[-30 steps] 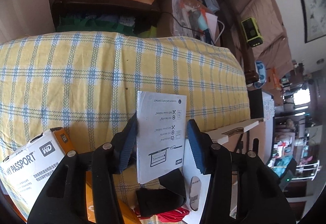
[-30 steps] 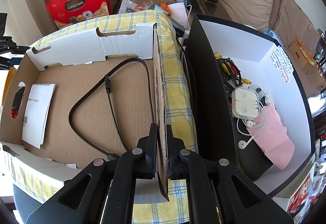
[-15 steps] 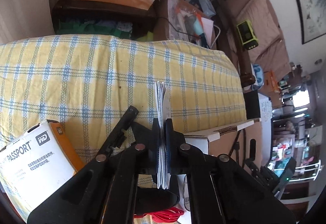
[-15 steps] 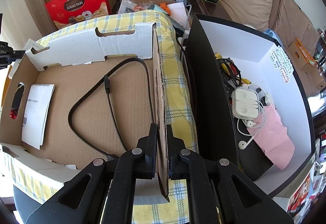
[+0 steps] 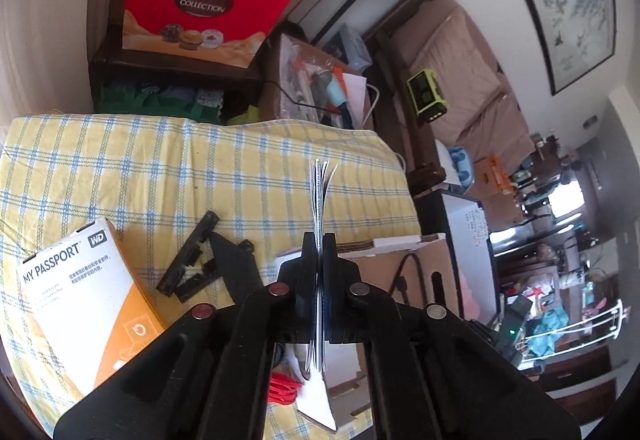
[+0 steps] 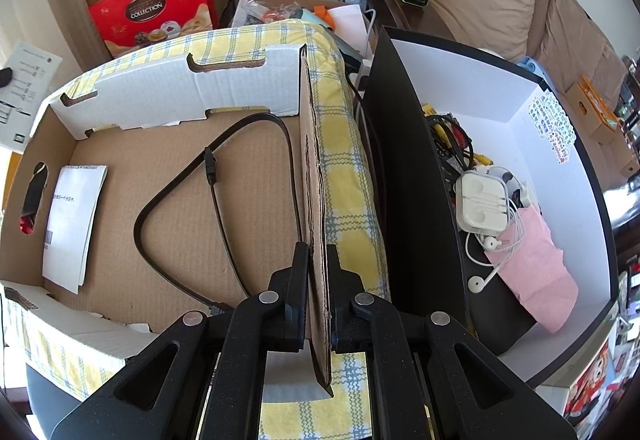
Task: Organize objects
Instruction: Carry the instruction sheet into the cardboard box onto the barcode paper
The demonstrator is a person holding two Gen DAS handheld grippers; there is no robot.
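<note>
Left gripper (image 5: 319,256) is clamped on a booklet (image 5: 319,200), held edge-on above the checked cloth. Right gripper (image 6: 318,264) pinches the cardboard box (image 6: 180,208) wall, steadying it. Next, I judge: carry booklet rightward, release inside.

Matt corrugated cardboard box (image 6: 192,224)

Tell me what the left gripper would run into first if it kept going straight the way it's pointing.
Probably the yellow checked cloth. The left gripper, shut on the leaflet, points across bare cloth toward its far edge. The black plastic bracket lies off to the left of that line. Depth is hard to judge through the fisheye.
</note>
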